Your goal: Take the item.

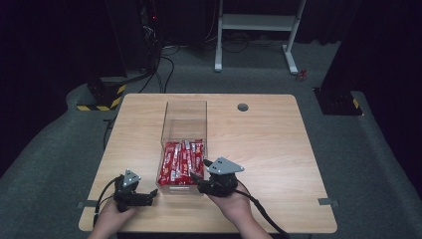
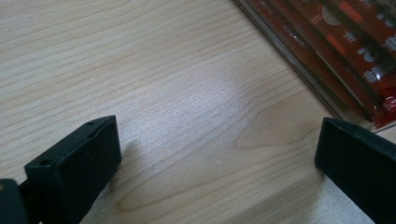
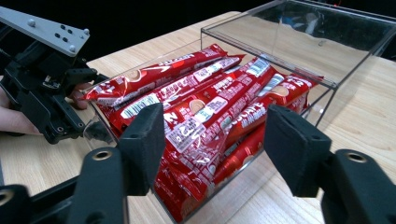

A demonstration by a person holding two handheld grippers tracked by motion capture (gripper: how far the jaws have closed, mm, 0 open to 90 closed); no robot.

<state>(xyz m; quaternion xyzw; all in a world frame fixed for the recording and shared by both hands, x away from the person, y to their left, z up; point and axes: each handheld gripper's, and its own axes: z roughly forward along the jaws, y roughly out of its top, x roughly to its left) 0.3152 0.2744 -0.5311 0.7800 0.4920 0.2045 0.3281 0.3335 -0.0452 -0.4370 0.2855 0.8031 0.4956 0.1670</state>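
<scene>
- The right gripper (image 1: 203,175) sits at the near right corner of the clear plastic box (image 1: 184,115), jaws spread wide and holding nothing; in its own view they frame the box's near end.
- The left gripper (image 1: 151,195) rests low on the wooden table (image 1: 268,144) just left of the box, jaws wide apart over bare wood.
- Red snack bar packets (image 3: 210,107) fill the box's near half, piled lengthwise; the far half holds none.
- Open tabletop lies on both sides.
</scene>
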